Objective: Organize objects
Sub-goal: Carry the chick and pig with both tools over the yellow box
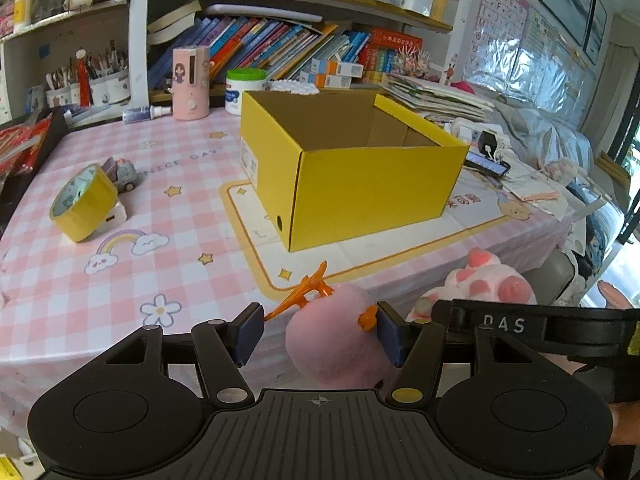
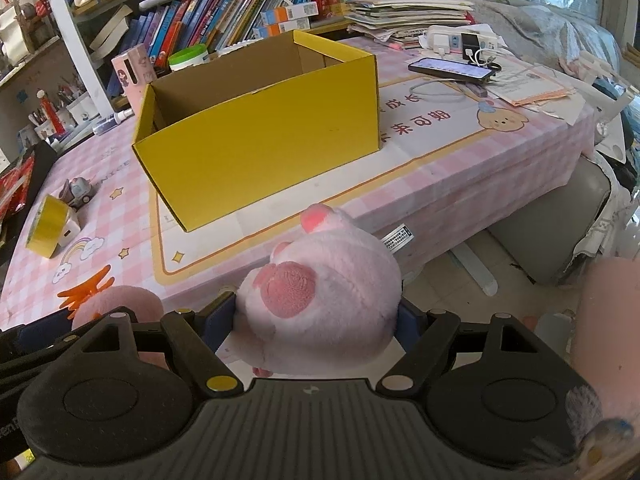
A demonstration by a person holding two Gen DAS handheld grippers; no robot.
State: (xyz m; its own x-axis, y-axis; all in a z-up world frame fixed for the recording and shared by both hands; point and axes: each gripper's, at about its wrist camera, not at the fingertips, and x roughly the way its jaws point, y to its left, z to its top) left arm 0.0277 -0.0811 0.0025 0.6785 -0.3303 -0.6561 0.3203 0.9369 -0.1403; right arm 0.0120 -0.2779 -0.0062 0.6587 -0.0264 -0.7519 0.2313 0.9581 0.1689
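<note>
Tape roll (image 1: pixel 83 203): far left on the checked table (image 1: pixel 120 280), leaning on a small white block.
Yellow box (image 1: pixel 360 184): open, mid-table, just ahead.
Left gripper (image 1: pixel 320 334): clamped on pink fluffy toy (image 1: pixel 332 336).
Right gripper (image 2: pixel 316 320): clamped on paw plush (image 2: pixel 320 300), off the table's near edge.

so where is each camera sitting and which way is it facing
Left wrist: sits on the left tool, looking forward and down over the table at the yellow box; its fingers grip a pink plush ball.
Right wrist: sits on the right tool, facing the same box from further right; its fingers hold a paw plush.
Shared: box, tape roll, toy car, and both plush toys.
</note>
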